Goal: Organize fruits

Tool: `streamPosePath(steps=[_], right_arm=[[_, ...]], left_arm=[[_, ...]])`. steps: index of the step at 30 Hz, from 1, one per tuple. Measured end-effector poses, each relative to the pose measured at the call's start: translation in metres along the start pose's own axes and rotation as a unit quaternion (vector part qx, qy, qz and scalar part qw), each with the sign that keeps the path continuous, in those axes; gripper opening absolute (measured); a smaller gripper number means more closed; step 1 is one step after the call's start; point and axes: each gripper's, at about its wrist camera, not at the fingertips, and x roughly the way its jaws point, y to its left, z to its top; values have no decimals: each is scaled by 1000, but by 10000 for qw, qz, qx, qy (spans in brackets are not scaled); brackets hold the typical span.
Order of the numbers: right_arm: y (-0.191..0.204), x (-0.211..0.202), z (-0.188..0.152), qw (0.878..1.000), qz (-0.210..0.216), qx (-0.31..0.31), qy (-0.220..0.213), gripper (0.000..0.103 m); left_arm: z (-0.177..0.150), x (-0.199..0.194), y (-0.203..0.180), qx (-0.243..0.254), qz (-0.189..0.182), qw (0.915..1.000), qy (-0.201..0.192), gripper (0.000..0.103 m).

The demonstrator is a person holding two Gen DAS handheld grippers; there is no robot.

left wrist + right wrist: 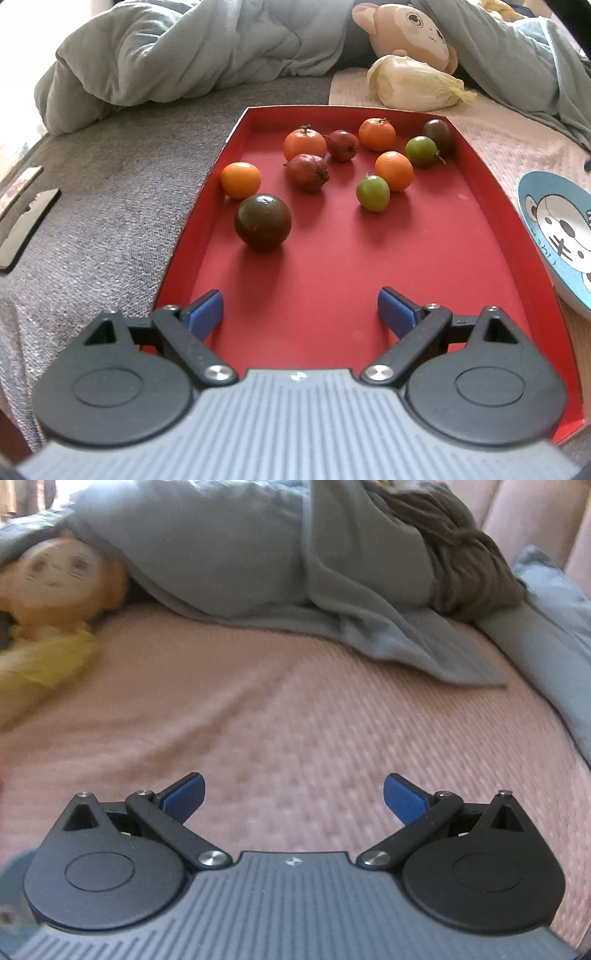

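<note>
Left wrist: fruits [263, 222] in red tray [491, 206], ahead of open left tool [300, 308]

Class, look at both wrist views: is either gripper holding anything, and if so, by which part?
Nothing is held. The left gripper is open above the red tray; the right gripper is open over the pink bedspread.

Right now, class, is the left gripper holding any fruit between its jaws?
No, the left gripper is open and empty above the red tray, short of the dark fruit.

The round blue ceramic plate with a cartoon animal [554, 229], right of the shallow red cardboard tray [491, 206], is cut off; the orange-haired cloth doll [55, 579] is blurred.
</note>
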Motion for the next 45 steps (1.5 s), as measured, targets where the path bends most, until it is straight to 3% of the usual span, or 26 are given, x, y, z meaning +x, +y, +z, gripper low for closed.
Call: streamPosePath(steps=[4, 9, 15, 19, 25, 32, 36, 45], right_arm=[[25, -43, 12, 9969, 711, -305, -141, 103], [64, -97, 9, 9822, 1675, -824, -205, 103], [116, -144, -26, 9496, 2600, -1749, -64, 103], [148, -152, -48, 9297, 3024, -2105, 10, 103], [180, -143, -59, 9114, 3243, -2529, 125, 103], [201, -128, -63, 8993, 3337, -2819, 203, 102], [215, -129, -70, 8883, 3400, -3082, 165, 98], [243, -119, -77, 8770, 3479, -3300, 315, 87]], left_arm=[[-1, -1, -3, 89, 61, 9999, -48, 93], [-2, -2, -2, 61, 5, 10000, -48, 93], [2, -2, 10, -323, 114, 9994, -8, 91], [2, -3, 15, -531, 187, 9984, -18, 91], [3, -2, 13, -544, 289, 9981, -51, 91], [4, -3, 10, -471, 406, 9979, -167, 91], [6, -1, 11, -476, 374, 9980, -154, 90], [12, -5, 14, -424, 219, 9985, -284, 90]])
